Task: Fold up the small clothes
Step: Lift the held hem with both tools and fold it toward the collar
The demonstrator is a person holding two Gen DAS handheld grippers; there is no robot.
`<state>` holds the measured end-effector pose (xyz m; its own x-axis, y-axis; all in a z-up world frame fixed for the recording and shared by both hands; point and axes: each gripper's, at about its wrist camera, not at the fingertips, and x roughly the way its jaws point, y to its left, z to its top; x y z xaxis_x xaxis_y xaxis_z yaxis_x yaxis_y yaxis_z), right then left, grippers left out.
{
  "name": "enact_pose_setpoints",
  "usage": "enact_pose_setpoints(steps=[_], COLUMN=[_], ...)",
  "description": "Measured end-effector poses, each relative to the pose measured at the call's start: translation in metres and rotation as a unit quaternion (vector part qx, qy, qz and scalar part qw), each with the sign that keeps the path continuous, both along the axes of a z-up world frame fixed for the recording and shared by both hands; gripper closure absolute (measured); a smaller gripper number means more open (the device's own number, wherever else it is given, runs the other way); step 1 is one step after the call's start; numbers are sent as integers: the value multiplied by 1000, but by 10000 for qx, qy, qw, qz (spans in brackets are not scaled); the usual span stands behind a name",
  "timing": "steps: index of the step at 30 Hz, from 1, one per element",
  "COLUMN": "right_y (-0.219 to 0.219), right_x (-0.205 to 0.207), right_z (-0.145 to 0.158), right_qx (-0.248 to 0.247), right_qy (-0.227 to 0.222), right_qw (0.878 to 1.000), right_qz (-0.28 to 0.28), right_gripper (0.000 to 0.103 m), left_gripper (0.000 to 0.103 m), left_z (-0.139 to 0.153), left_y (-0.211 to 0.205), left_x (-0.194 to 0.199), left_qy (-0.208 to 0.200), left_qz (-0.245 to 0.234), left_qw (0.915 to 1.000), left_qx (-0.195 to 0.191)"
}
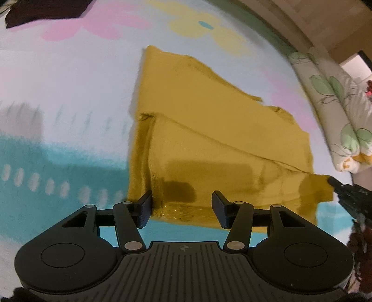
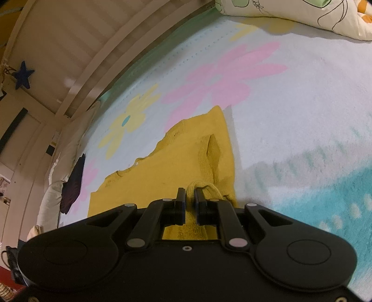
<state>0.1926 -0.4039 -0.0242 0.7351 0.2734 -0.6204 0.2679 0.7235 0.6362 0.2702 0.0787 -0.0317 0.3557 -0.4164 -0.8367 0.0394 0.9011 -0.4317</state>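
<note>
A mustard-yellow knit garment [image 1: 209, 130] lies partly folded on a flowered blanket [image 1: 69, 93]. My left gripper [image 1: 183, 206] is open, its fingers spread over the garment's near hem, holding nothing. My right gripper [image 2: 190, 199] is shut on a bunched corner of the same yellow garment [image 2: 176, 162]; it shows in the left wrist view [image 1: 334, 183] pinching the garment's right corner. The garment's far part lies flat with a folded flap across it.
A dark maroon cloth [image 1: 34, 11] lies at the blanket's far left, also in the right wrist view [image 2: 74, 183]. A leaf-patterned pillow [image 1: 337, 111] sits at the right edge. A wooden bed rail [image 2: 93, 58] runs along the far side.
</note>
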Motion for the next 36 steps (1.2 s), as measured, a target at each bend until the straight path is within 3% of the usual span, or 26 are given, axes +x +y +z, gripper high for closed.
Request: enact_pose_setpoints(steps=[5, 6, 7, 8, 13, 17, 21, 24, 28, 31, 35, 36], right_y=[-2, -2, -2, -3, -1, -1, 0, 3, 9, 12, 15, 15], right_x=[-1, -1, -2, -2, -3, -4, -4, -3, -1, 0, 0, 0], right_z=[-2, -2, -3, -4, -5, -5, -8, -13, -19, -21, -23, -24], right_qx=[7, 9, 14, 25, 17, 55, 76, 191, 194, 178, 141, 136], right_qy=[34, 46, 58, 67, 94, 102, 133, 261, 414, 497, 590, 610], right_qw=[10000, 10000, 10000, 10000, 10000, 9999, 9999, 9994, 9986, 9981, 9975, 9974], right_qz=[-26, -29, -32, -32, 5, 0, 26, 112, 258, 316, 360, 351], right_gripper=[84, 84, 84, 84, 84, 84, 83, 72, 70, 45, 45, 45], left_gripper=[56, 62, 76, 80, 89, 89, 89, 89, 79, 71, 50, 49], left_z=[0, 1, 3, 4, 13, 21, 20, 10, -1, 1, 4, 4], left_y=[-4, -6, -7, -8, -12, -8, 0, -2, -4, -4, -8, -8], left_x=[-1, -1, -1, -2, -3, -3, 1, 2, 2, 3, 2, 2], left_qy=[-247, -327, -388, -446, -761, -989, -906, -645, -411, -405, -495, -489], left_qz=[-54, -112, -134, -138, -39, 143, 229, 141, 193, 197, 144, 143], left_qw=[9997, 9993, 9990, 9987, 9968, 9945, 9950, 9971, 9986, 9987, 9986, 9987], left_qx=[-72, -132, -167, -208, -258, -298, -345, -384, -252, -243, -67, -30])
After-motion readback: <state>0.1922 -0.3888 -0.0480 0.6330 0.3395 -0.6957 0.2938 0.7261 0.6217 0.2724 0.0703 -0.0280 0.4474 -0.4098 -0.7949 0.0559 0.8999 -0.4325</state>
